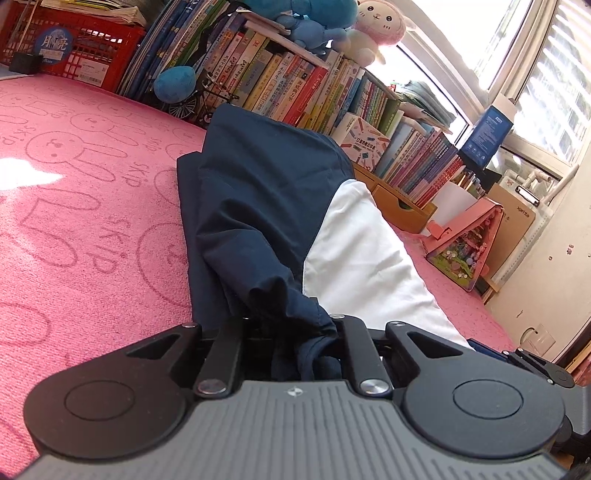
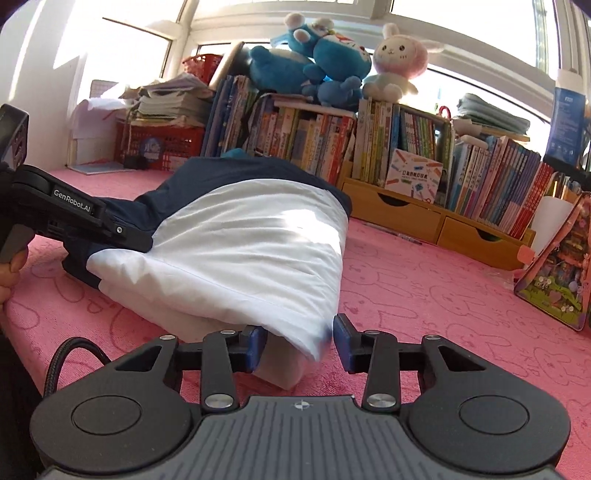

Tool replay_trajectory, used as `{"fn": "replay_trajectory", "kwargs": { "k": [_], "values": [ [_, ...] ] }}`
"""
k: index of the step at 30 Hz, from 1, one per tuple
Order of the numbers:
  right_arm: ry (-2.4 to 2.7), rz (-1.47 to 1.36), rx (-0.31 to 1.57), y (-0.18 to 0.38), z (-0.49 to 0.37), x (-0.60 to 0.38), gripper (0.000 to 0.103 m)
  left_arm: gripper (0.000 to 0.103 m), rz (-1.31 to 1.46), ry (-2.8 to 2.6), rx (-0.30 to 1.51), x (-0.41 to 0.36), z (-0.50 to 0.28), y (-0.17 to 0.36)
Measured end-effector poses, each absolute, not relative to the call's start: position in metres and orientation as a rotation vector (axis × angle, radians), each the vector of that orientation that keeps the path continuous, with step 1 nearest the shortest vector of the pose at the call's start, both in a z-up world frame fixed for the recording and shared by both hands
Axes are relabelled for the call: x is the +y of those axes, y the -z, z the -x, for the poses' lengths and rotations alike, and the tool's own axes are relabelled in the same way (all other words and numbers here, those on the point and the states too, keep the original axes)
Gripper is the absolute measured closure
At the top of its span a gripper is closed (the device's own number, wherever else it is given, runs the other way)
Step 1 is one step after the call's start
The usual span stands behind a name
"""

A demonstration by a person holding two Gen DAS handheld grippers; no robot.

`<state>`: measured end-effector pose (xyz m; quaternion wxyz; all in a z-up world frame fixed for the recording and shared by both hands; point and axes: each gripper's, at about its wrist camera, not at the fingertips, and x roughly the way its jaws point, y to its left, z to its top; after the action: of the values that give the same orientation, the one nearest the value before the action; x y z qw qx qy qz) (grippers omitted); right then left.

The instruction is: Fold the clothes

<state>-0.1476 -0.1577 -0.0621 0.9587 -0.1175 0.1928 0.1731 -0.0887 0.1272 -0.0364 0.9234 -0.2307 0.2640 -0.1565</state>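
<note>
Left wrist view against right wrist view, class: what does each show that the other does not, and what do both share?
Only the left wrist view: the left gripper shut on navy cloth. Only the right wrist view: the right gripper open, blue pads either side of the white corner, and wooden drawers. Both: the navy-and-white folded garment, pink rabbit-print cover, bookshelf and plush toys.

Harsh window (image 2: 461,33) backlight, blown-out glare, fisheye-bent edges.

ahead of me: bookshelf (image 2: 369,147) under bright windows (image 2: 461,44) | beneath: pink bunny-print cover (image 2: 424,306) | sunlight streaming in
</note>
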Motion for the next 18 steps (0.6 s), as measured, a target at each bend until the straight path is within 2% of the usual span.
{"fn": "replay_trajectory", "kwargs": {
  "k": [4, 6, 9, 12, 16, 18],
  "values": [
    [-0.282, 0.121, 0.410, 0.069, 0.132, -0.164, 0.063, 0.089, 0.489, 0.334, 0.544, 0.132, 0.089, 0.038],
    [-0.272, 0.080, 0.415, 0.067, 0.135, -0.181, 0.059, 0.088, 0.487, 0.342, 0.546, 0.132, 0.088, 0.038],
    [-0.253, 0.212, 0.378, 0.066, 0.152, -0.178, 0.057, 0.088, 0.490, 0.348, 0.548, 0.133, 0.088, 0.039],
    [-0.234, 0.433, 0.297, 0.073, 0.170, -0.169, 0.046, 0.088, 0.495, 0.353, 0.550, 0.134, 0.088, 0.039],
    [-0.243, 0.443, 0.310, 0.077, 0.173, -0.185, 0.036, 0.088, 0.489, 0.361, 0.551, 0.134, 0.088, 0.039],
    [-0.221, 0.438, 0.334, 0.075, 0.174, -0.195, 0.035, 0.088, 0.488, 0.359, 0.549, 0.134, 0.088, 0.038]
  ]
}}
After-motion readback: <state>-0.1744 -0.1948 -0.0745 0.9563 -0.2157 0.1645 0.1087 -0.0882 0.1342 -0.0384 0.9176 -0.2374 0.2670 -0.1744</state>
